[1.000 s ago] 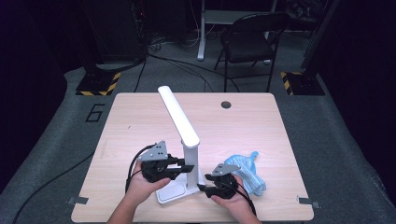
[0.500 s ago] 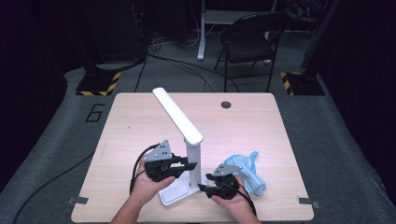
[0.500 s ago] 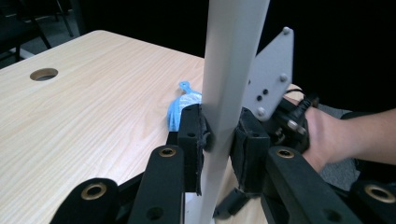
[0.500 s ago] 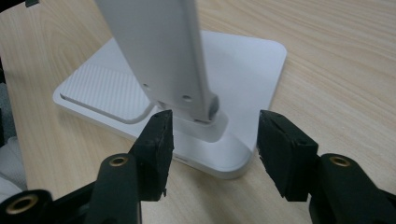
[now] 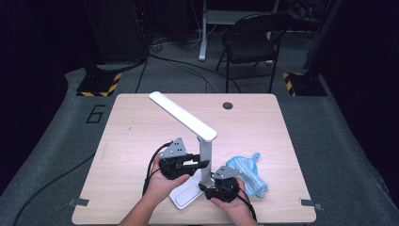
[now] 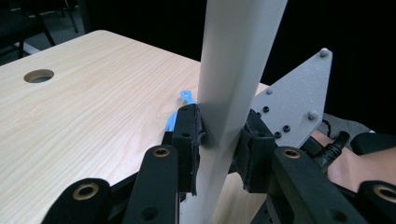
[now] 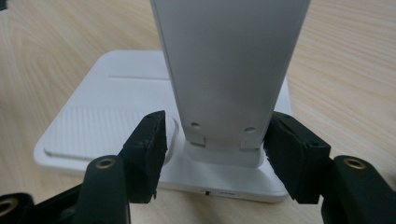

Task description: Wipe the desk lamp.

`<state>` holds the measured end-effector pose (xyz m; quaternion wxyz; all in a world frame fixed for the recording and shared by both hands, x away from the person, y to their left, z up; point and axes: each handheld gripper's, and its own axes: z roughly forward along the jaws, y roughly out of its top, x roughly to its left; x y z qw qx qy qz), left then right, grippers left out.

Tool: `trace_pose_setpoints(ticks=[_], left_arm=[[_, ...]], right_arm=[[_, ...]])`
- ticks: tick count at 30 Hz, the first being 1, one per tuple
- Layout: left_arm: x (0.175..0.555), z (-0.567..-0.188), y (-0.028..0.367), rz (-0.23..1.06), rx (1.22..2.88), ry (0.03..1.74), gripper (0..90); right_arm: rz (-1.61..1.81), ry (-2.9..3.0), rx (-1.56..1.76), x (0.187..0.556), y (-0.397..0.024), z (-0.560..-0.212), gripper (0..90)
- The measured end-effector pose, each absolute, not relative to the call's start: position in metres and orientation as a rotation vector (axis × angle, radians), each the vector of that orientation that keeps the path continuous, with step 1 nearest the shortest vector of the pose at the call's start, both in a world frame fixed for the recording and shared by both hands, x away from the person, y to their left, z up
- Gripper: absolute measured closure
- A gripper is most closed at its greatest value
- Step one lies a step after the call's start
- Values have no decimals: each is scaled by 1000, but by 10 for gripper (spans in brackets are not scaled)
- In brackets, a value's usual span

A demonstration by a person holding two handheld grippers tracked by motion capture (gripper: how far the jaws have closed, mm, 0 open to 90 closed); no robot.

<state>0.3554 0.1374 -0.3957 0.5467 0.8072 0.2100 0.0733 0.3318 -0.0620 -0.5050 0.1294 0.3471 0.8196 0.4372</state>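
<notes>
A white desk lamp stands near the table's front edge, with a flat base point(image 5: 186, 194), an upright post point(image 5: 205, 157) and a long head point(image 5: 182, 115) slanting up to the far left. My left gripper point(image 5: 203, 164) is shut on the post point(image 6: 238, 70), its pads point(image 6: 189, 135) pressing both sides. Low at the post's foot point(image 7: 229, 60), my right gripper point(image 7: 219, 149) has just been opening its jaws. They stand either side of the foot with small gaps, above the base point(image 7: 107, 126). A blue cloth point(image 5: 247, 175) lies just right of the lamp.
The wooden table point(image 5: 141, 122) has a round cable hole point(image 5: 227, 105) near its far edge. A black folding chair point(image 5: 251, 42) stands on the floor behind the table. The right gripper's grey plate point(image 6: 294, 112) shows behind the post.
The lamp's post has shifted right together with my left gripper. The head now reaches farther left and lies flatter. My right hand has stayed at the base.
</notes>
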Motion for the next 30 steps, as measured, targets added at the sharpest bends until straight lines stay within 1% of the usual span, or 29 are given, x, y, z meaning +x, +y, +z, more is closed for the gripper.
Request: trace_pose_setpoints(ticks=[5, 6, 8, 10, 11, 13, 18, 23, 26, 30], left_arm=[[358, -394, 130, 179, 1929, 491, 699], [358, -394, 130, 183, 1924, 496, 695], [359, -394, 131, 174, 1926, 499, 692], [359, -395, 132, 136, 1926, 503, 684], [360, -394, 133, 156, 1930, 502, 679], [360, -393, 134, 149, 1940, 495, 656], [357, -394, 141, 159, 1931, 512, 551], [352, -402, 153, 169, 1933, 534, 482], [352, -409, 161, 175, 1946, 551, 455], [350, -416, 171, 177, 1943, 564, 446]], right_arm=[[1276, 2345, 1049, 338, -70, -503, 433], [1285, 2332, 1084, 338, -72, -502, 430], [1296, 2355, 1077, 340, -74, -502, 459], [1294, 2361, 1076, 339, -74, -502, 474], [1289, 2364, 1076, 338, -74, -502, 475], [1283, 2361, 1071, 339, -74, -501, 477], [1266, 2379, 1050, 340, -77, -500, 485], [1266, 2380, 1041, 340, -77, -500, 488], [1263, 2392, 1024, 341, -77, -500, 489], [1255, 2397, 1025, 343, -76, -499, 492]])
